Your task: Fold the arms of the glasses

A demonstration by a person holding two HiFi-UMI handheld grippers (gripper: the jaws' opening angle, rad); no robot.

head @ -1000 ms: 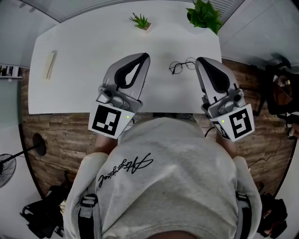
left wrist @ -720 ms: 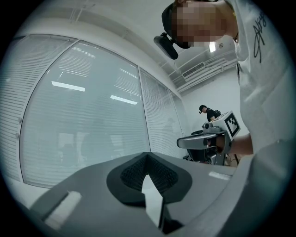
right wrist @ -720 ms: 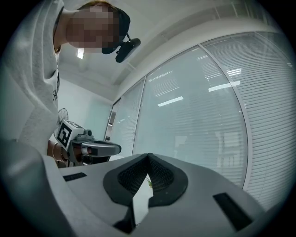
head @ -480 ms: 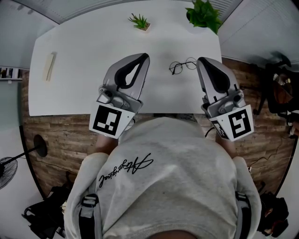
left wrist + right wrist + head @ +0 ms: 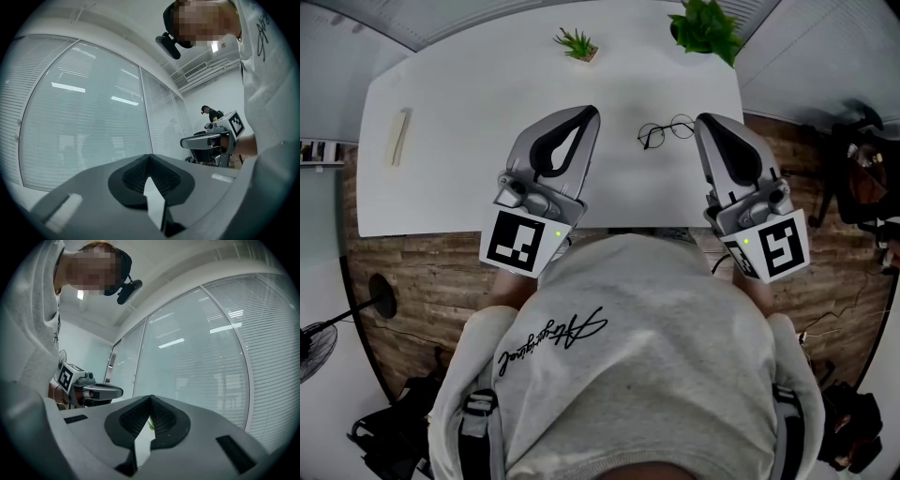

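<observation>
White desk [image 5: 487,178] is seen from above, with wood floor [image 5: 412,272] around it. Glasses [image 5: 667,131] are laid on the desk between the two gripper tips, just beside the right gripper [image 5: 703,120], touched by neither. Left gripper [image 5: 592,111] is held level over the desk, its fingers [image 5: 93,197] pressed together with nothing between. Right fingers [image 5: 211,427] are closed too, empty. Small plant [image 5: 578,42] and bigger plant [image 5: 708,28] are set at the far edge; a pale bar [image 5: 400,131] is laid far left.
</observation>
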